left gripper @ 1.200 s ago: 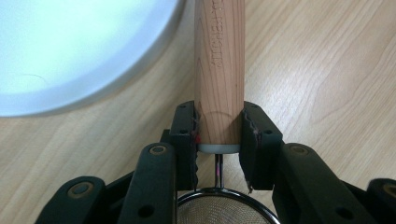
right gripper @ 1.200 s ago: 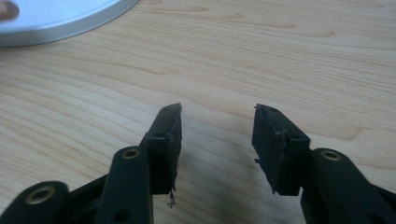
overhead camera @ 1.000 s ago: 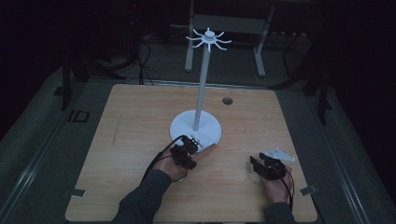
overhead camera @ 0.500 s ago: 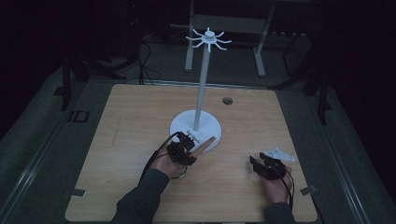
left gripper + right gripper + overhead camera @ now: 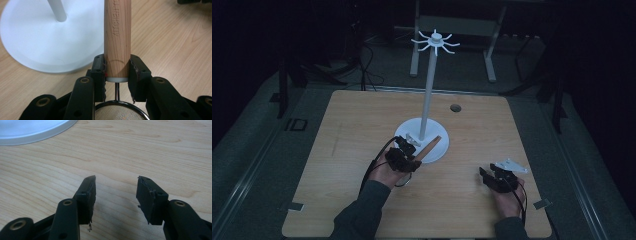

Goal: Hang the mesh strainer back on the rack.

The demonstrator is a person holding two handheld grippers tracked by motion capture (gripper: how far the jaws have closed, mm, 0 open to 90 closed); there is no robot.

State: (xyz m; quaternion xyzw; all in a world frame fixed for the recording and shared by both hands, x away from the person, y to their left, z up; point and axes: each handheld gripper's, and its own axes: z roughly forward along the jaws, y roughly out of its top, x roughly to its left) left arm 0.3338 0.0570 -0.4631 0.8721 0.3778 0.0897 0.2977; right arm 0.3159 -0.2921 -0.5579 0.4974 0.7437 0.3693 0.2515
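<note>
L gripper (image 5: 410,159), at about 7 o'clock of the white stand's base (image 5: 404,134), pinches the wooden handle (image 5: 117,37) of a small mesh strainer (image 5: 117,113) – jaws pressed on both sides of the handle near its ferrule end, mesh bowl hanging back toward the hand. In the high view the handle pokes out toward 1 o'clock, over the base rim, and looks lifted off the table (image 5: 342,130).

Judgement: the work looks like hanging the strainer on the stand. Pick-up is done; raising it to the hook crown (image 5: 435,41) at the top of the pole (image 5: 428,90) and catching a hook is left. So early-to-mid stage.

R gripper (image 5: 116,191), at about 4 o'clock of the base, hovers just above bare wood w/ jaws spread, nothing between them.

Around: a dark grommet hole (image 5: 455,108) at 1 o'clock of the base, well apart. In the way: the pole itself stands right beside the handle, and the neighbouring hooks crowd the target; tabletop otherwise bare.
</note>
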